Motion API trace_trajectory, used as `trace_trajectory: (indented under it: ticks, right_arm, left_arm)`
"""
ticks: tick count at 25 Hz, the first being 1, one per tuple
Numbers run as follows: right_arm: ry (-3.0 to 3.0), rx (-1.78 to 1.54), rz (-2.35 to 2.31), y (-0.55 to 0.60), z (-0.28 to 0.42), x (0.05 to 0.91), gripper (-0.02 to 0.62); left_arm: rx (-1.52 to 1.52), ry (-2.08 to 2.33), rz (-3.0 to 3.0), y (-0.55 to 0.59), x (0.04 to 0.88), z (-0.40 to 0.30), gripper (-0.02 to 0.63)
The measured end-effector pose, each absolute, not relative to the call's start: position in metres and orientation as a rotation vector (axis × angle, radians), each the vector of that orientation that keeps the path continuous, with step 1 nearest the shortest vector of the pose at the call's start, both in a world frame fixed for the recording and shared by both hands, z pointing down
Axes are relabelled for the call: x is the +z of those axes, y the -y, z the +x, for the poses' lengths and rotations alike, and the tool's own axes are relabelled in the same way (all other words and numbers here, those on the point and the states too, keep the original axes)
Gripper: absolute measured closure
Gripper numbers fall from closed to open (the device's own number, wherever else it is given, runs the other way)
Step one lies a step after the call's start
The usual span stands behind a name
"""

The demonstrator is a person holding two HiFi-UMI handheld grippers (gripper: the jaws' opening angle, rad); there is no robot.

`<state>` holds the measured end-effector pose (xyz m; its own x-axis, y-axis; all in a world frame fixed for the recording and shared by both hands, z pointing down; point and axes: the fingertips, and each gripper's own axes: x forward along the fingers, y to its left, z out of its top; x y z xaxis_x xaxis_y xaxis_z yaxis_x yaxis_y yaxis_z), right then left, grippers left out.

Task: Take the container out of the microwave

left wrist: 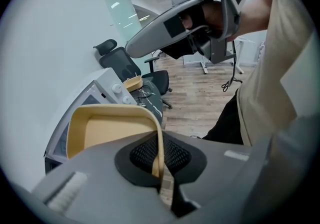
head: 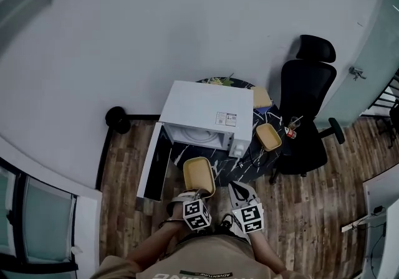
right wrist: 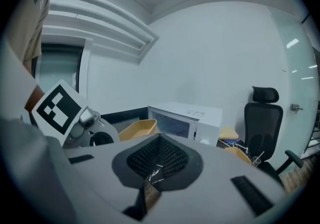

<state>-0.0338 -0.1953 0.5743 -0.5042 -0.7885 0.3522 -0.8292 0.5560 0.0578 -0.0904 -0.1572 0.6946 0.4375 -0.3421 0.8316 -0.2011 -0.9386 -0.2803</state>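
- My left gripper (left wrist: 160, 162) is clamped on the container (left wrist: 107, 129): the jaws pinch its near wall at the rim, with the yellow wall standing edge-on between the pads.
- My right gripper (right wrist: 154, 169) has its jaws brought together with nothing between them (only a thin sliver shows at their base).
- In the head view both grippers sit at the lower centre of the frame, left gripper (head: 198, 197) beside right gripper (head: 239, 189), close but apart.
- The container (head: 199, 176) is outside the microwave (head: 209, 106), held just in front of the open cavity, over the near edge of the dark round worktop (head: 249, 162).
- The microwave door (head: 151, 164) is swung open toward the left of the frame.
- Count: two grippers, one microwave, and two yellow containers, namely the one I hold and a second container (head: 269, 136) resting on the worktop at the microwave's right.
- One black office chair (head: 307, 106) stands right of the worktop, in the middle right of the frame.
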Motion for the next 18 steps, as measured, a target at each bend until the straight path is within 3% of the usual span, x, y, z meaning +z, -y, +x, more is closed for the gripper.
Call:
trace_trajectory:
  ticks: [18]
  right_arm:
    - [2.552,0.205,1.257,0.207,-0.018,0.571,0.588]
  left_arm:
    - [-1.57,-0.547,-2.543,0.163,0.691,-0.064,0.597]
